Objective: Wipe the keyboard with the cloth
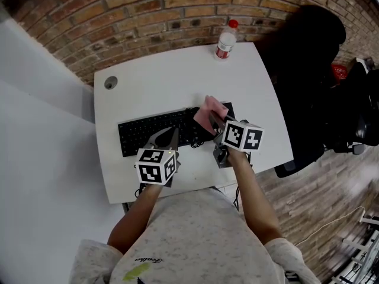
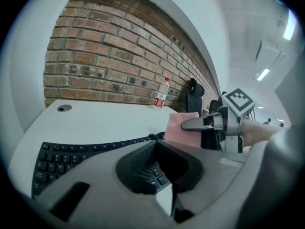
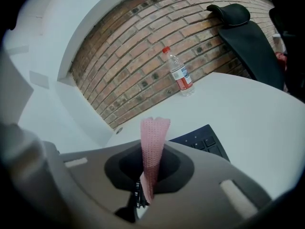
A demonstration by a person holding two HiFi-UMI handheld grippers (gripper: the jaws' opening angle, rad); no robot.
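A round hole point(image 1: 111, 83) sits in the far left part of the white bench point(image 1: 172, 70). The black keyboard point(image 1: 148, 134) lies across the middle. The left claw point(image 1: 167, 139) hangs over the keyboard's near edge, pressed together with nothing in it. Just to its right, the right claw point(image 1: 214, 123) pinches the pink cloth point(image 1: 210, 112), which stands up above the keyboard's right end. A water bottle point(image 1: 225, 40) with a red cap stands at the far edge, by the brick wall.
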